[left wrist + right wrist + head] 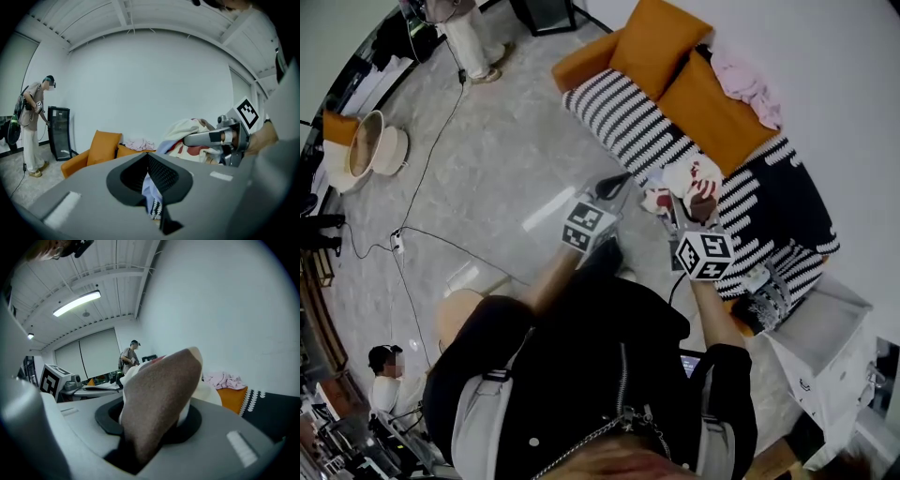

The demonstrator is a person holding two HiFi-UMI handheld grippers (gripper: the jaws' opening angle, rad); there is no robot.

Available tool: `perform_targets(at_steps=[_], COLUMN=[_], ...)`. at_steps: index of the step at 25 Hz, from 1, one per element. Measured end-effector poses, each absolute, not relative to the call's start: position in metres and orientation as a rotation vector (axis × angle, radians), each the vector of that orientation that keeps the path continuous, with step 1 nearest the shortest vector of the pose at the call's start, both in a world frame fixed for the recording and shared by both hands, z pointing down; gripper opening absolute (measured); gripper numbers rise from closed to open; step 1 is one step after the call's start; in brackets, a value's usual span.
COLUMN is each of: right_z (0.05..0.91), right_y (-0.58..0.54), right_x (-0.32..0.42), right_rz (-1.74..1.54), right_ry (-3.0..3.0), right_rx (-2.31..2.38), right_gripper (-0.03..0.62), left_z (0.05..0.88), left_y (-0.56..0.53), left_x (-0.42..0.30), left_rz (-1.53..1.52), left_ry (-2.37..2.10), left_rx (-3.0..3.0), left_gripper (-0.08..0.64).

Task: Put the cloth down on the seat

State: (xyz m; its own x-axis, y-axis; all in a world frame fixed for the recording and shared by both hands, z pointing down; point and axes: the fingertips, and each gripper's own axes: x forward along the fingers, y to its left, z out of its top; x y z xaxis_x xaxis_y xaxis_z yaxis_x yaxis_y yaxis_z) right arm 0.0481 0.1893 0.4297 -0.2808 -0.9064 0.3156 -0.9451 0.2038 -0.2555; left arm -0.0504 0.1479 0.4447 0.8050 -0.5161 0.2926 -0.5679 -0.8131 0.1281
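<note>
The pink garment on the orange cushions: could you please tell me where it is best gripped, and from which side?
Probably pinch a raised fold of the pink garment, coming from above on the striped seat side: it lies crumpled on top of the orange cushions with the white wall close behind it, so an approach from the rear looks blocked.

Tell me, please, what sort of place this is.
Probably a studio staged as a living room: an orange sofa with a striped throw, cables across the floor, another person wearing gear.
</note>
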Motion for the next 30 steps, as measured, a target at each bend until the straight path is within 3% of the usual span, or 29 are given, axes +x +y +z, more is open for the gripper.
perform_targets(at_steps=[30], right_z=[0.432], right_y=[0.069], right_x=[0.021], right_rz=[0.612], right_ry=[-2.28], right_rx=[1.852], right_gripper=[0.152], left_z=[0.458], left_y=[0.019], left_x=[-0.072], left_rz=[0.344], left_ry=[-0.755], left_rx=[2.786], left_gripper=[0.011])
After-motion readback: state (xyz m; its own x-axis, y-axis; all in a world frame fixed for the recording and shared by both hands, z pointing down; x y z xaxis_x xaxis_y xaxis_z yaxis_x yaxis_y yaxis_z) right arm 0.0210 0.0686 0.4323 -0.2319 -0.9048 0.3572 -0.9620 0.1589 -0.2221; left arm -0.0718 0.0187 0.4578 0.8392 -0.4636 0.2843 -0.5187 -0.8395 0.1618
